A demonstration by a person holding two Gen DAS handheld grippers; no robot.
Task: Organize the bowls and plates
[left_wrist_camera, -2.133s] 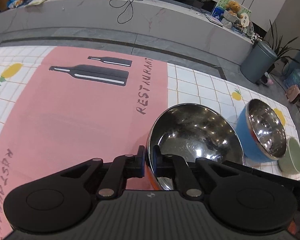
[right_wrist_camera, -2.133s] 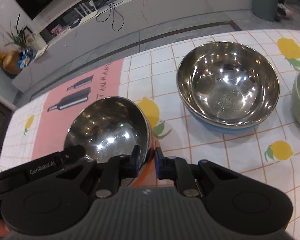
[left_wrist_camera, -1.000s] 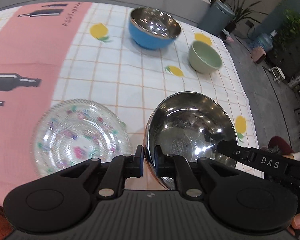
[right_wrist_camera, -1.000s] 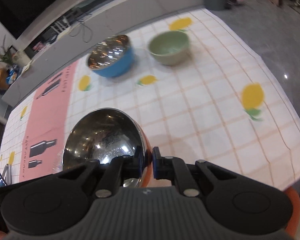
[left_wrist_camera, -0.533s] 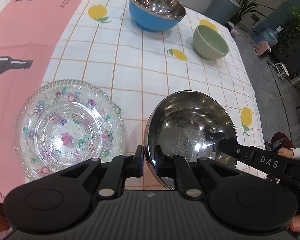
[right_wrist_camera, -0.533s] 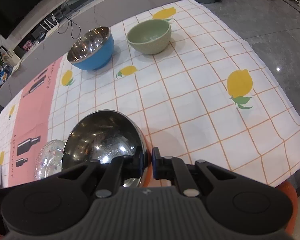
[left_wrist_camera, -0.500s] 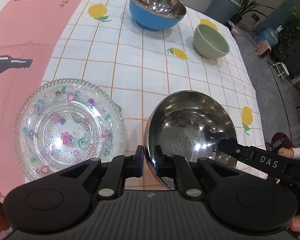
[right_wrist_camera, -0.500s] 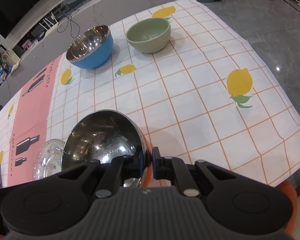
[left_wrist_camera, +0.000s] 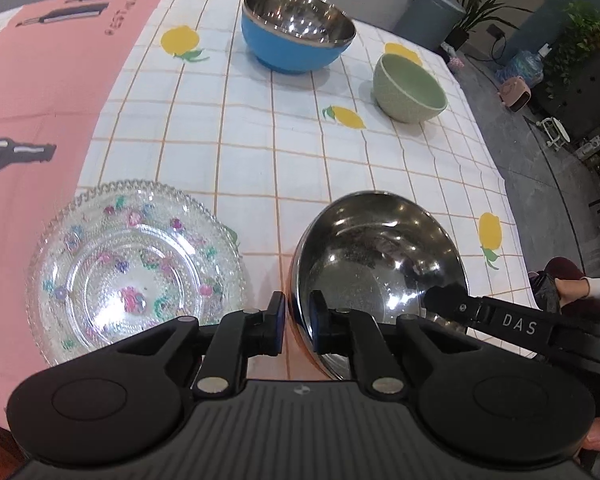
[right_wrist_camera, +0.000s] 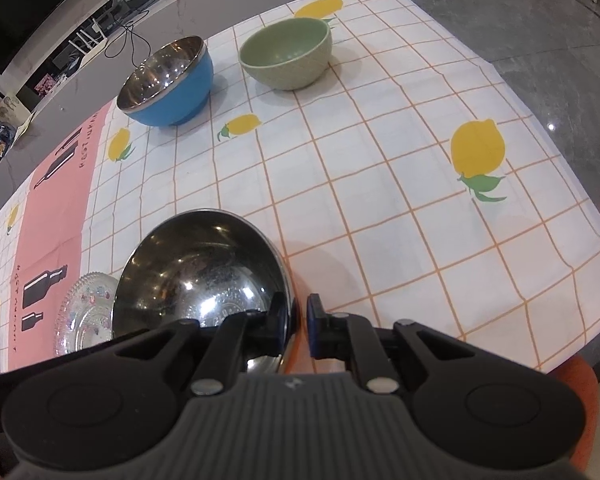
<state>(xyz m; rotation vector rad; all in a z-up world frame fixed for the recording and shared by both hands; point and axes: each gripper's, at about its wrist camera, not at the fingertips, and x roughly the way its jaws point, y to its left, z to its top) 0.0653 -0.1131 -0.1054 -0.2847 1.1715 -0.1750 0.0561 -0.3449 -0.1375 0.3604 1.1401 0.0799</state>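
Both the left gripper (left_wrist_camera: 298, 322) and the right gripper (right_wrist_camera: 298, 326) are pinching opposite rims of the steel bowl (left_wrist_camera: 380, 264), the right one's jaws easing apart, beside the glass plate (left_wrist_camera: 132, 264), while the blue bowl (left_wrist_camera: 296, 28) and green bowl (left_wrist_camera: 410, 88) are waiting unsorted.

Steel bowl (left_wrist_camera: 380, 264) near rim: tucked behind the left gripper (left_wrist_camera: 298, 330), so the pads' contact on the rim can't be made out.
Bowl's orange outside: just a sliver showing beside the fingers, the rest hidden.
Glass plate (right_wrist_camera: 85, 312), right wrist view: mostly covered by the bowl, only its left part peeks out.
Person's hand (left_wrist_camera: 572, 288): to the right past the other gripper's arm, cut by the edge.
Thumb at lower right corner: only the tip in frame.
Pink cloth lettering (left_wrist_camera: 126, 12): far ahead to the left, too small to read.
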